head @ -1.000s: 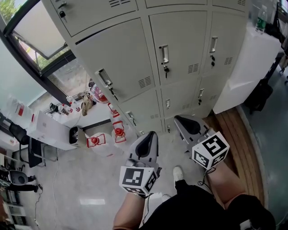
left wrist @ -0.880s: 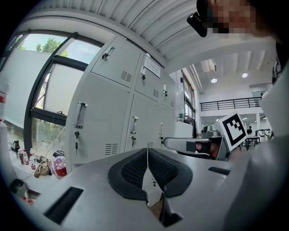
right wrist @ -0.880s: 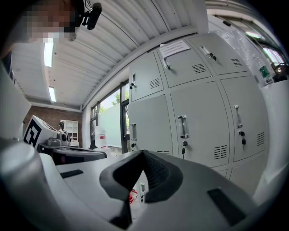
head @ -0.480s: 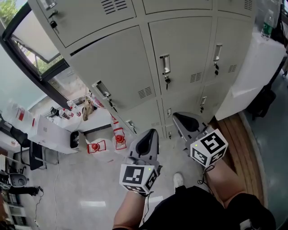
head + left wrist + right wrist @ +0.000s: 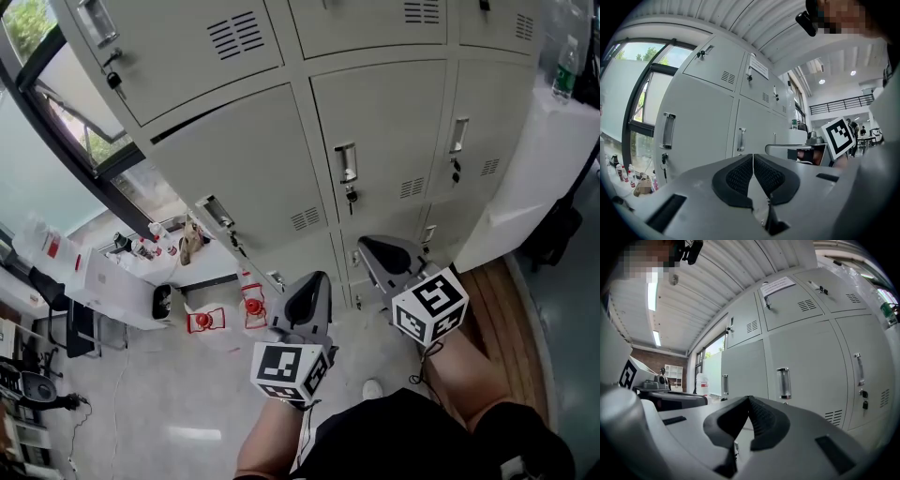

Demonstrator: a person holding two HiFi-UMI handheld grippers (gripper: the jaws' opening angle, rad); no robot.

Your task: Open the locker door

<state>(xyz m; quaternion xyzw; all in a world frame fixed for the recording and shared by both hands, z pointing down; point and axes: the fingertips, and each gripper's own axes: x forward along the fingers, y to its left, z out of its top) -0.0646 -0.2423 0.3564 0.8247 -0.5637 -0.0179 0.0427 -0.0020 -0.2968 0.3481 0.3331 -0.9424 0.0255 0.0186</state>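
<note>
A bank of pale grey lockers (image 5: 375,112) fills the head view. The middle door (image 5: 384,141) carries an upright handle (image 5: 346,164) with a key (image 5: 350,195) hanging under it. My left gripper (image 5: 314,281) and right gripper (image 5: 370,246) are held side by side and level, short of the doors, touching nothing. Both are shut and empty. In the left gripper view the pads (image 5: 740,176) meet at the tip, facing a door handle (image 5: 668,130) with a key (image 5: 663,161). The right gripper (image 5: 749,399) faces another handle (image 5: 783,383).
The left door's handle (image 5: 214,214) and the right door's handle (image 5: 458,136) flank the middle one. A window (image 5: 66,94) and a white table (image 5: 122,281) with bottles stand at the left, red-printed bags (image 5: 251,305) on the floor. A white counter (image 5: 525,169) juts out at the right.
Both grippers have moved toward the lockers and a little up. The doors look larger and nearer, and the shoe on the floor has slid under the body.
</note>
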